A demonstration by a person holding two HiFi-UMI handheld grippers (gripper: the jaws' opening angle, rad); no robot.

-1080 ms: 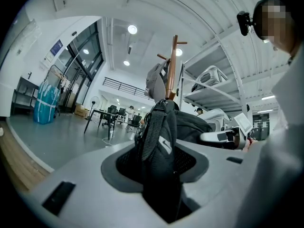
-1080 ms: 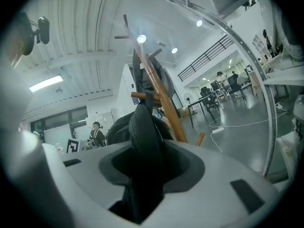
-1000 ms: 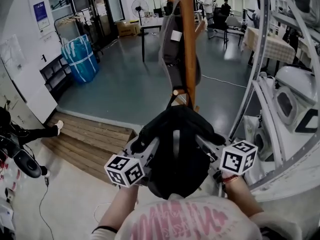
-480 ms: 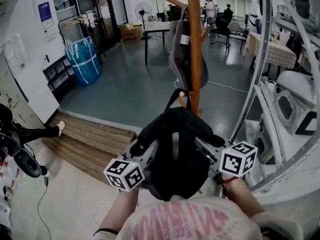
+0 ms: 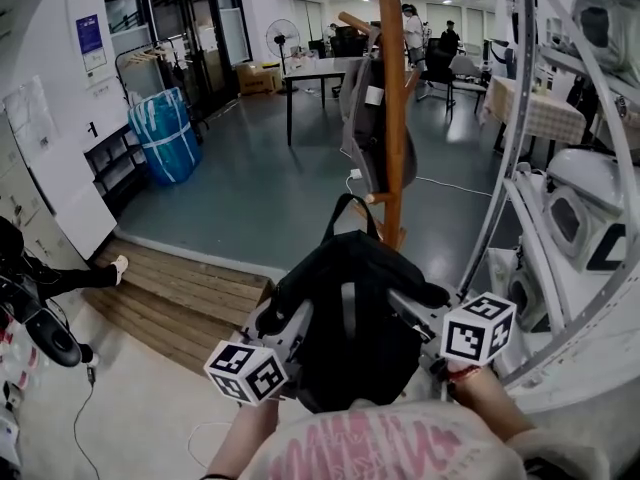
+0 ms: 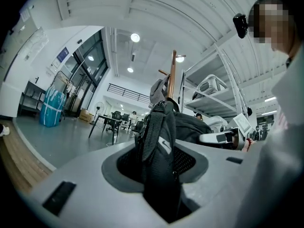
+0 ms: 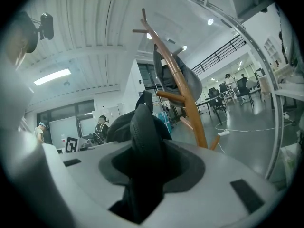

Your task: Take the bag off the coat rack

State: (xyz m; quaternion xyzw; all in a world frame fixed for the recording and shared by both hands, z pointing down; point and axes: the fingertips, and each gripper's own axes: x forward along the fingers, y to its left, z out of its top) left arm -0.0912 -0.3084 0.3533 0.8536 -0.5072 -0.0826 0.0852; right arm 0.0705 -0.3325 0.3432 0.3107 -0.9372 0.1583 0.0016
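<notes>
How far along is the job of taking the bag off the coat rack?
Done, it seems: the black fabric backpack is clear of the wooden coat rack. In hand: the left gripper and right gripper both clamp it. Left: probably only setting it down.

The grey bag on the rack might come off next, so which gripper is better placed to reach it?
Probably the right gripper: it sits closer to the coat rack than the left gripper. Both grippers' fingers are clamped on the black bag, so it would have to let go first.

Pink lettered shirt (image 5: 372,446); grey left gripper (image 6: 159,182) and right gripper (image 7: 141,177) with marker cubes (image 5: 246,371)
</notes>
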